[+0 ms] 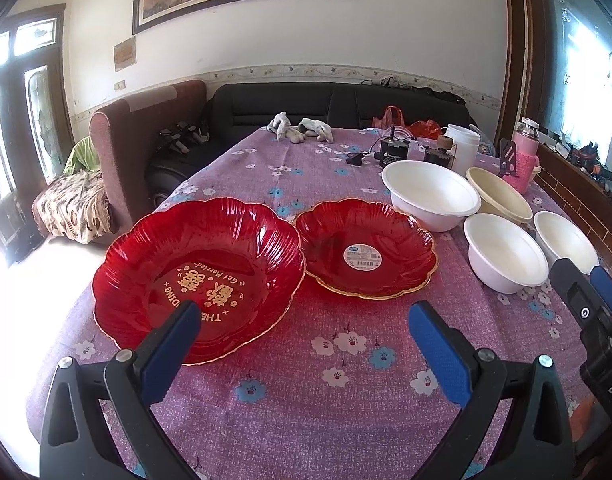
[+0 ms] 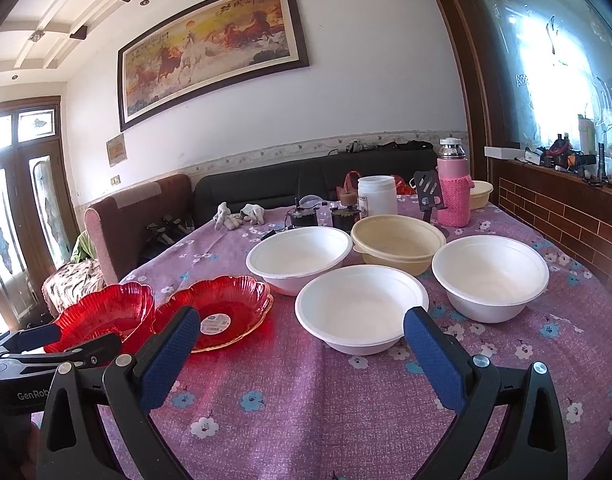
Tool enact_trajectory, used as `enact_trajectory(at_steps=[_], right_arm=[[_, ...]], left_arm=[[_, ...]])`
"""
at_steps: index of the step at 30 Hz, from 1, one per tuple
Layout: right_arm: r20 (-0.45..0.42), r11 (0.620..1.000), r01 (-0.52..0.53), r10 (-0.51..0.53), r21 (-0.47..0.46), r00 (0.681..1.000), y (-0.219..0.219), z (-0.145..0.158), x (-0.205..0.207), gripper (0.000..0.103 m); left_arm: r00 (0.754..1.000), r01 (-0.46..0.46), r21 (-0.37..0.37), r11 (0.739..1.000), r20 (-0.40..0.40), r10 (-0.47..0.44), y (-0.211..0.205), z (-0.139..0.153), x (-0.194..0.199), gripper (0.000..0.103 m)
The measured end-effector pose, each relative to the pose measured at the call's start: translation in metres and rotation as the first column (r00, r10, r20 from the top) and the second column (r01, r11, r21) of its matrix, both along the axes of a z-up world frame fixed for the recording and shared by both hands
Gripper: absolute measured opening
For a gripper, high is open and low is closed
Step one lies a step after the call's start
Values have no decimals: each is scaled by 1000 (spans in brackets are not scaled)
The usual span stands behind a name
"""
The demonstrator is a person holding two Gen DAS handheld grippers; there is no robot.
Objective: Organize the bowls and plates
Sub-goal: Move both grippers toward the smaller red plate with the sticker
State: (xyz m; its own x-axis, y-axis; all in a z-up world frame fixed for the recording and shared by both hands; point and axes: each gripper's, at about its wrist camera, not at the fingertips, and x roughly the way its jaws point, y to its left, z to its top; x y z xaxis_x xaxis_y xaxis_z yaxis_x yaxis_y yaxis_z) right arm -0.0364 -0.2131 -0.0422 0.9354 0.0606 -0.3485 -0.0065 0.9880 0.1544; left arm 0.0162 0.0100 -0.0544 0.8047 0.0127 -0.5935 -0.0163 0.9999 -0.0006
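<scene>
Two red scalloped plates lie side by side on the purple floral tablecloth: a large one with gold lettering (image 1: 198, 276) (image 2: 106, 312) and a smaller one with a white sticker (image 1: 365, 250) (image 2: 222, 310). To their right stand three white bowls (image 2: 300, 258) (image 2: 361, 308) (image 2: 490, 274) and a cream bowl (image 2: 397, 242). My left gripper (image 1: 302, 320) is open and empty, just in front of the large plate. My right gripper (image 2: 302, 328) is open and empty, in front of the nearest white bowl (image 1: 505, 256).
At the table's far end are a pink flask (image 2: 453, 184), a white jar (image 2: 377, 196), small dark motors (image 2: 304, 216), a black spatula (image 2: 427, 192) and grey gloves (image 2: 238, 214). A sofa (image 1: 306, 104) and armchair (image 1: 142, 136) stand behind. A brick ledge (image 2: 561, 208) runs along the right.
</scene>
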Motion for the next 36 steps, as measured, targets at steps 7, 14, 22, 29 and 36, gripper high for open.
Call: enact_trajectory(at_steps=[7, 14, 22, 29, 36], right_arm=[[-4, 1000, 9, -9, 21, 1000, -4, -1, 1, 103], [2, 1000, 9, -9, 18, 1000, -3, 0, 0, 103], [14, 1000, 3, -3, 9, 1000, -1, 1, -3, 103], [6, 1000, -9, 9, 5, 1000, 4, 16, -2, 103], [-4, 999, -34, 34, 26, 999, 12, 40, 15, 103]], left_arm=[[997, -54, 52, 997, 65, 51, -1, -16, -3, 103], [996, -77, 2, 997, 53, 77, 9, -17, -3, 103], [995, -104, -84, 991, -19, 103, 26, -27, 3, 103], [995, -73, -84, 994, 62, 78, 19, -16, -4, 103], [999, -31, -53, 998, 37, 33, 10, -9, 17, 103]])
